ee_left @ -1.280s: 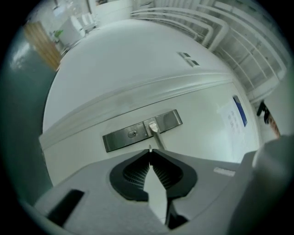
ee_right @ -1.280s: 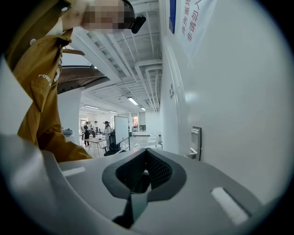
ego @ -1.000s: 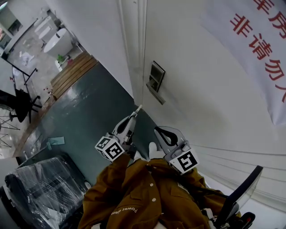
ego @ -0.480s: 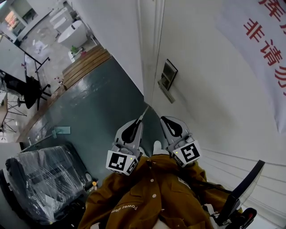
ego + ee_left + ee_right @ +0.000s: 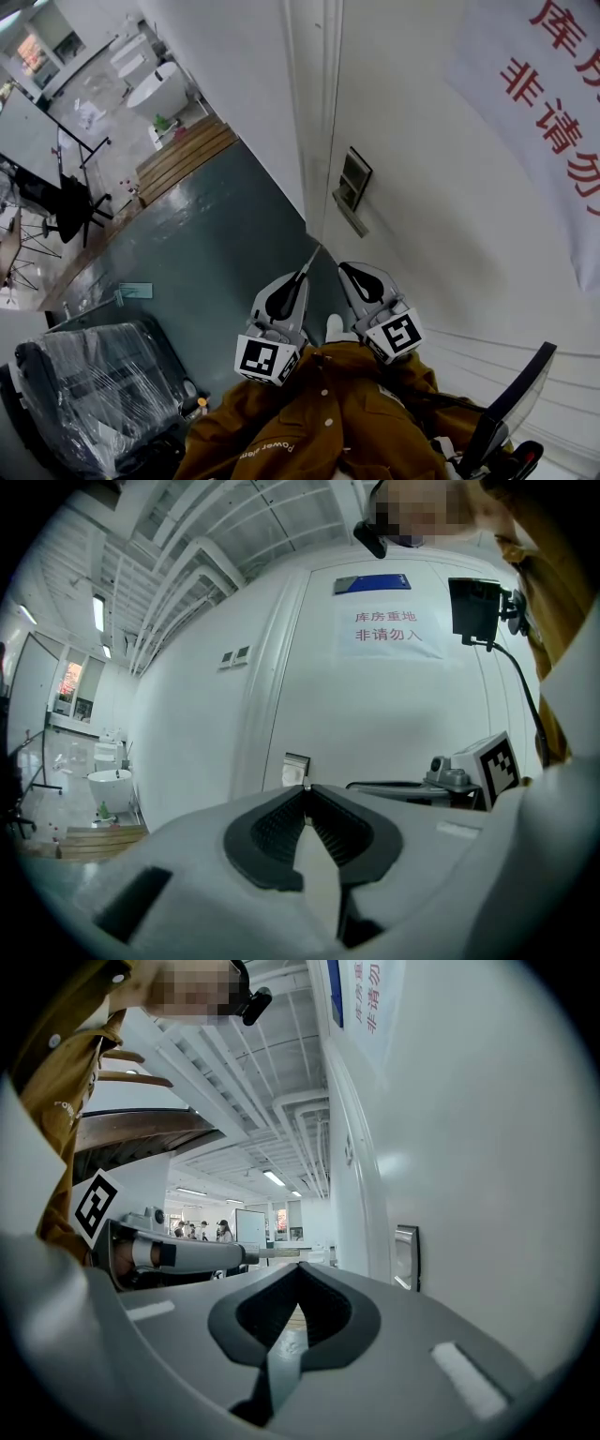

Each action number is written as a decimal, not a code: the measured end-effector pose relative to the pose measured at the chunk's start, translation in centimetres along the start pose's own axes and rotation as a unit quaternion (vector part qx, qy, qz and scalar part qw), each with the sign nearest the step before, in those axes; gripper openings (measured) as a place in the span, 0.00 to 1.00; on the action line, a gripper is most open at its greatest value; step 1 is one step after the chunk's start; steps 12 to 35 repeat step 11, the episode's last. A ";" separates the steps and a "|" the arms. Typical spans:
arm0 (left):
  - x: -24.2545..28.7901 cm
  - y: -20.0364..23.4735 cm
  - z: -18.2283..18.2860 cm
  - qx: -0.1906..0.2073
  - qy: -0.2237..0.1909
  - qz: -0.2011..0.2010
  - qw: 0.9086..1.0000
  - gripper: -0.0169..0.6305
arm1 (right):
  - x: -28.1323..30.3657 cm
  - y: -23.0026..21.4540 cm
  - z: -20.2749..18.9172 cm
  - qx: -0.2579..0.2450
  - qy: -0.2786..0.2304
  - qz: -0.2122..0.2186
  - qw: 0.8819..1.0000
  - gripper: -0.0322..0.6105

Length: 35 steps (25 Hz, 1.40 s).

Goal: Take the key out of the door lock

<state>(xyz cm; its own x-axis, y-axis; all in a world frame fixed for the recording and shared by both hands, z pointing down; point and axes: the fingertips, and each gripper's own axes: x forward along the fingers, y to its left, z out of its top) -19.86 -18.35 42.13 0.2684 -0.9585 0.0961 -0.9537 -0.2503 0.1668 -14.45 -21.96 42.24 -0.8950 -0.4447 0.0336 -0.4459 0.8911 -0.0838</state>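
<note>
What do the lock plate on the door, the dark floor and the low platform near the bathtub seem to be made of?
Lock plate: probably metal, silvery and shiny; its surface catches bright reflections.
Floor: smooth, glossy dark teal, perhaps a painted or resin coating; pale light streaks show on it.
Platform: apparently wood, matte brown; parallel planks with visible seams.

White bathtub (image 5: 157,89), plastic-wrapped chair (image 5: 89,384), red-lettered banner (image 5: 553,112)
</note>
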 end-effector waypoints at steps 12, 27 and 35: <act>0.5 0.4 -0.1 0.000 0.002 0.001 1.000 0.06 | 0.0 -0.3 -0.3 -0.001 0.013 -0.002 1.000 0.06; 0.5 0.4 -0.1 0.000 0.002 0.001 1.000 0.06 | 0.0 -0.3 -0.3 -0.001 0.013 -0.002 1.000 0.06; 0.5 0.4 -0.1 0.000 0.002 0.001 1.000 0.06 | 0.0 -0.3 -0.3 -0.001 0.013 -0.002 1.000 0.06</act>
